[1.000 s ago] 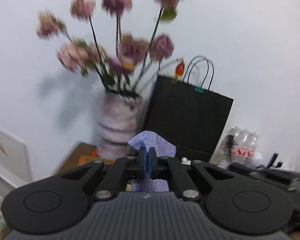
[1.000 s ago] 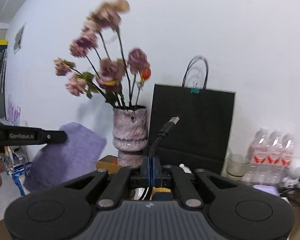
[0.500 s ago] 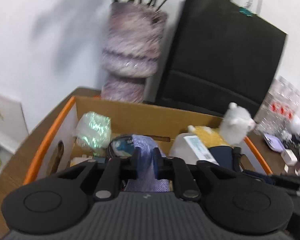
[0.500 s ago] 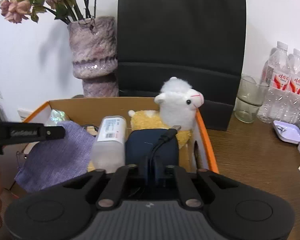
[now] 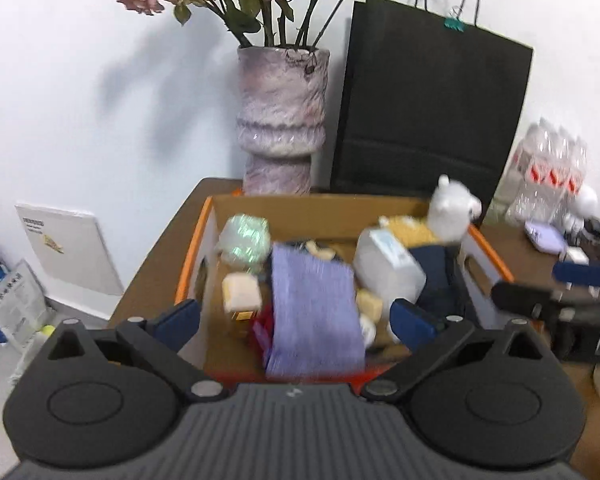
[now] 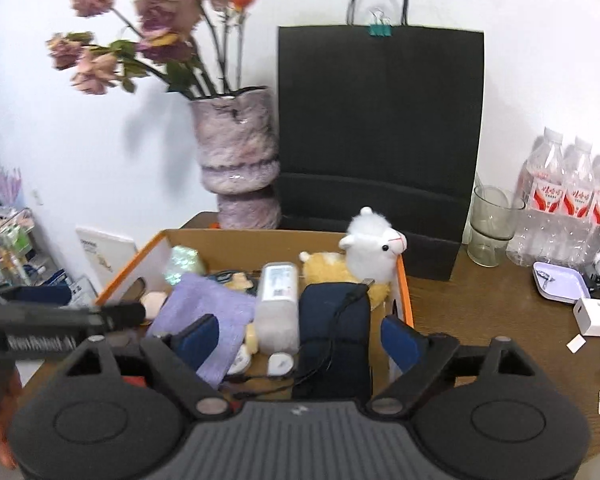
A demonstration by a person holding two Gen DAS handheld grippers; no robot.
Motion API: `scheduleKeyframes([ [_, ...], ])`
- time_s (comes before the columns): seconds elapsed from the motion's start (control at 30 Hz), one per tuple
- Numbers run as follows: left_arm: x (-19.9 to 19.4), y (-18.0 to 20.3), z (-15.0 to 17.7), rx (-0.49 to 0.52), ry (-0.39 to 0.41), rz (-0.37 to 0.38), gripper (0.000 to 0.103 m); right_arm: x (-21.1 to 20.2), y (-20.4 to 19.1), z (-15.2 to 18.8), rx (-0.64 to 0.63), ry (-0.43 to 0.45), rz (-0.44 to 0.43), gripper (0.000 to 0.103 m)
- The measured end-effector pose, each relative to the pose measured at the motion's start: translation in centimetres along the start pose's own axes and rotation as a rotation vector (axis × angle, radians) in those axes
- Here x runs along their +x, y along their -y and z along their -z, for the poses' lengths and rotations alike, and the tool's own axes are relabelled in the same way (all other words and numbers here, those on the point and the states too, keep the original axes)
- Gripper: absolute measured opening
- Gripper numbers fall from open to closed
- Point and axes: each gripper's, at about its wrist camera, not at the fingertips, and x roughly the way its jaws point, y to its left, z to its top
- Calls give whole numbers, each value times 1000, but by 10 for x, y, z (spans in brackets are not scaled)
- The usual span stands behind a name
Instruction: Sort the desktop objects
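A cardboard box (image 5: 320, 216) with orange rims holds the sorted items. My left gripper (image 5: 296, 320) hangs over it with its jaws opening wide. Below them a lilac cloth (image 5: 312, 280) lies loose in the box, blurred, and neither pad touches it. My right gripper (image 6: 300, 338) is over the box's right half (image 6: 260, 242), its jaws opening too. A navy power bank (image 6: 336, 312) with a black cable (image 6: 340, 308) rests in the box between the fingers, free of both pads. The cloth (image 6: 208, 316) shows at the left of the right wrist view.
In the box sit a white plush alpaca (image 6: 374, 248), a white bottle (image 6: 278, 300) and small items. Behind stand a mottled vase (image 6: 238, 160) and a black paper bag (image 6: 380, 120). To the right are a glass (image 6: 492, 224), water bottles (image 6: 572, 200), a lilac tray (image 6: 560, 284) and a white cube (image 6: 594, 316).
Both grippers tipped down from facing the wall to hang over the box. Each opened: the left let go of the lilac cloth, the right let go of the black cable.
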Motion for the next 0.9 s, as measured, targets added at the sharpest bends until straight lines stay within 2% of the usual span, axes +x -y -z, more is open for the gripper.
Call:
scheduleKeyframes([
  [0.2,-27,-7,42,-21,-60,-14,103,-26,-10,23,-6,-14,5,91],
  [0.47,-62,-16,112,-87,-75,-47,103,-45,-15,94,29,-46,6,91],
  [0.57,-71,-16,133,-79,-67,-101,103,-49,-17,119,57,-62,2,91],
  [0.67,-86,-13,154,-50,-18,-138,103,-61,-18,142,75,-63,-14,91],
  [0.77,-98,-7,172,-51,4,-119,103,-75,-23,164,69,-50,-18,92],
  [0.9,-111,0,191,-22,0,-121,103,-91,-35,188,-4,-27,40,92],
])
